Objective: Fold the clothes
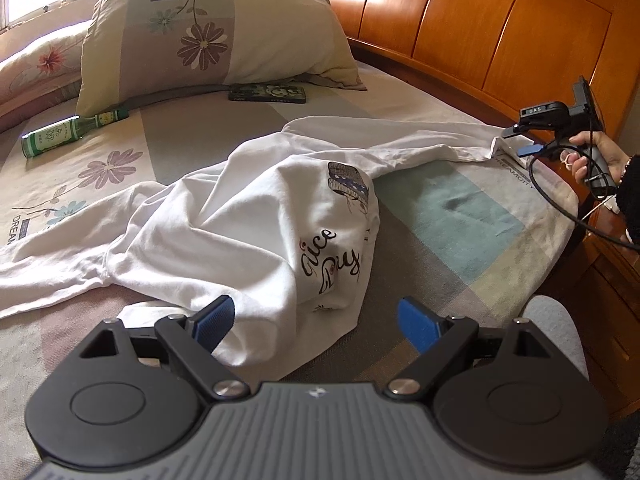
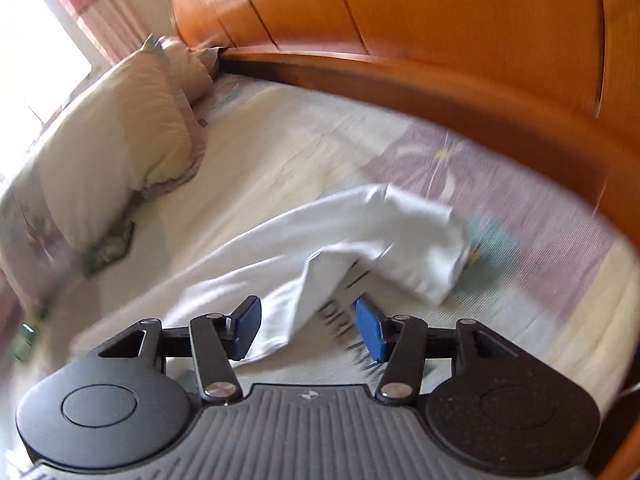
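**While both grippers stand open, shirt lies crumpled mid-bed**

Left gripper [image 1: 316, 322]: blue pads spread wide, nothing between them. Left pad [image 1: 214, 320] sits over the near hem of the white shirt [image 1: 224, 232]; can't tell if it touches the cloth. Right pad is over bare bed sheet.

Right gripper [image 2: 306, 330]: fingers apart, not clamped. A fold of the shirt [image 2: 304, 280] lies in the gap between the pads, loose. Right wrist view is motion-blurred, so contact is unclear. In the left wrist view the right gripper [image 1: 520, 140] shows at the far right, held by a hand [image 1: 588, 160] in a dark sleeve, fingertips at the end of one shirt sleeve, just beside the headboard side of the bed.

Shirt: bunched in the middle of the bed sheet [image 1: 460, 208], print side up, "Nice Day" lettering and a small blue-hatted figure visible. One sleeve stretched toward the right gripper, the other trailing off left.

Further out on the sheet: a green bottle [image 1: 68, 132] lying on its side, contents not readable; a dark flat case [image 1: 267, 94] touching the base of a floral pillow [image 1: 212, 36]. Second pillow behind it at left. Wooden headboard [image 1: 480, 28] curves along the far edge. Window bright at top left.
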Demonstrator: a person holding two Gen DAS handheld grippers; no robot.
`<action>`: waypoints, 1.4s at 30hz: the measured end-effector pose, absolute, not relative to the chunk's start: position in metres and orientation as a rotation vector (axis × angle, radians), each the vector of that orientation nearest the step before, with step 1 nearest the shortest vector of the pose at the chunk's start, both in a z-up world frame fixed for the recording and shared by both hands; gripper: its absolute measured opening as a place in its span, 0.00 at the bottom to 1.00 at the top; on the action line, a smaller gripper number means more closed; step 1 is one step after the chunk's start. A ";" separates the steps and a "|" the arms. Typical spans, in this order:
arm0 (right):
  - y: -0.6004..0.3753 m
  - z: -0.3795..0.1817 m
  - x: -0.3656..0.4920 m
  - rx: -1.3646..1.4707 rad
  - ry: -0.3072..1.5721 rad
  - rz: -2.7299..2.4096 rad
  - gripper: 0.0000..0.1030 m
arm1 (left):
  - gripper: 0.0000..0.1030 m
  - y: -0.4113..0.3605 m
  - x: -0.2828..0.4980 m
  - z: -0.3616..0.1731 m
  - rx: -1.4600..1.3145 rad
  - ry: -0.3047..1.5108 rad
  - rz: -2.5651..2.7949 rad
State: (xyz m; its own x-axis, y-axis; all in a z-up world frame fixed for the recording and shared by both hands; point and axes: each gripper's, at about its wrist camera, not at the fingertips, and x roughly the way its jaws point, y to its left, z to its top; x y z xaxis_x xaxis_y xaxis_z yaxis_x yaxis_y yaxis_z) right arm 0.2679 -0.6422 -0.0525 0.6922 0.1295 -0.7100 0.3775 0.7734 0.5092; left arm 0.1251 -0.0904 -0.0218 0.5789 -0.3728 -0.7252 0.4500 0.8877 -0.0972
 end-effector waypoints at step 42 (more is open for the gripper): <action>-0.381 -0.001 0.218 0.156 0.836 0.334 0.84 | 0.87 -0.045 0.092 -0.005 0.079 0.791 -0.458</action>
